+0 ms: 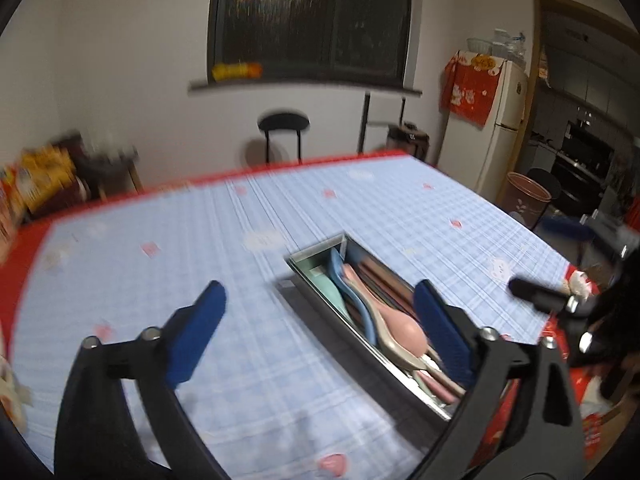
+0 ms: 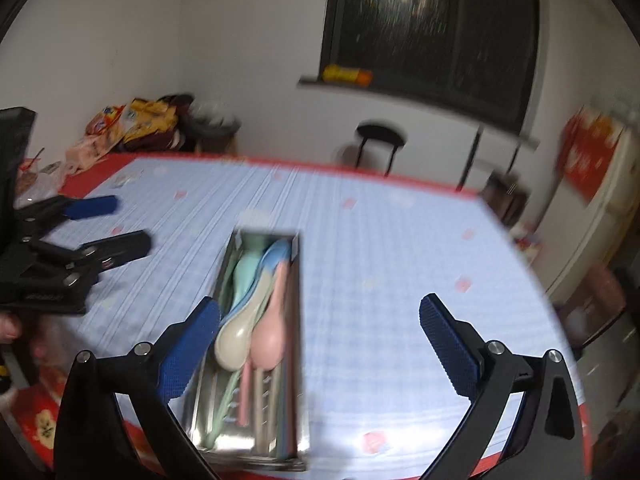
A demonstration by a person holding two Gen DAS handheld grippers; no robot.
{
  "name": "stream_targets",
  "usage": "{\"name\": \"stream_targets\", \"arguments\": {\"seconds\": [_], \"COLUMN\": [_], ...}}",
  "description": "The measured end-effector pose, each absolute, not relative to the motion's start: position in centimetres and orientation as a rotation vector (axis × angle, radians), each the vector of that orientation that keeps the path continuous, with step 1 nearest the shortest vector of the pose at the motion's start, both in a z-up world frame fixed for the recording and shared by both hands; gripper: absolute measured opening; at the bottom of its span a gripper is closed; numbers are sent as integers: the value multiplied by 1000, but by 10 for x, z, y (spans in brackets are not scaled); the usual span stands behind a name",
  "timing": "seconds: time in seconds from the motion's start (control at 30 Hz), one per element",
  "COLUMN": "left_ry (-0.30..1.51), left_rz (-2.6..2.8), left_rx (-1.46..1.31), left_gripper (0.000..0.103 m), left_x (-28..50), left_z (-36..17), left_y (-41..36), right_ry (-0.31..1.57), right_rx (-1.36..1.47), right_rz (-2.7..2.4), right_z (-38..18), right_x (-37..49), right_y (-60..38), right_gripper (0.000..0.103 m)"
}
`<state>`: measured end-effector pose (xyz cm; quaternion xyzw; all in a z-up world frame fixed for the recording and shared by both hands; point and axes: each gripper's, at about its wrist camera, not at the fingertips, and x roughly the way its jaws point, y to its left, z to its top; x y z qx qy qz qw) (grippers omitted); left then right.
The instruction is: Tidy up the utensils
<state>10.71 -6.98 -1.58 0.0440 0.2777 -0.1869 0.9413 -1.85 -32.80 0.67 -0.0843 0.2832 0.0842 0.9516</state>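
A long steel utensil tray [image 1: 320, 296] [image 2: 296, 420] lies on the blue checked tablecloth [image 1: 200, 240] [image 2: 380, 260]. It holds pastel spoons: pink [image 1: 404, 326] [image 2: 269, 340], cream [image 2: 234, 338], blue [image 1: 340, 276] [image 2: 276, 254] and green [image 2: 246, 268], plus chopsticks [image 1: 384, 280]. My left gripper [image 1: 320, 316] is open and empty, above the table with its right finger over the tray. My right gripper [image 2: 320, 332] is open and empty, its left finger beside the tray's near end. Each gripper also shows in the other's view: the right gripper [image 1: 560, 280], the left gripper [image 2: 108, 224].
The table has a red border [image 1: 120, 196] [image 2: 360, 172]. Snack bags [image 2: 132, 120] lie beyond its far left corner. A black stool [image 1: 284, 124] stands by the wall under the window. A fridge [image 1: 496, 120] and a bin [image 1: 524, 200] stand to the right.
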Motion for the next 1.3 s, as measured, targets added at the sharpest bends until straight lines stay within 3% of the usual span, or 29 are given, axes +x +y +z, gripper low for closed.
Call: {"name": "stream_targets", "arguments": {"seconds": [0.47,1.3], "left_ry": [357,383], "left_rz": [-262,-239], "left_rx": [165,58], "left_gripper": [97,97], "left_x": [35,9], "left_z": [49,44], "left_y": [-46,-23], "right_ry": [333,368], "right_rx": [-83,11], "right_rz": [38,-37], "right_z": [75,49], "right_x": [-79,-96], "right_y": [-338,-349], "right_gripper": [97,97]}}
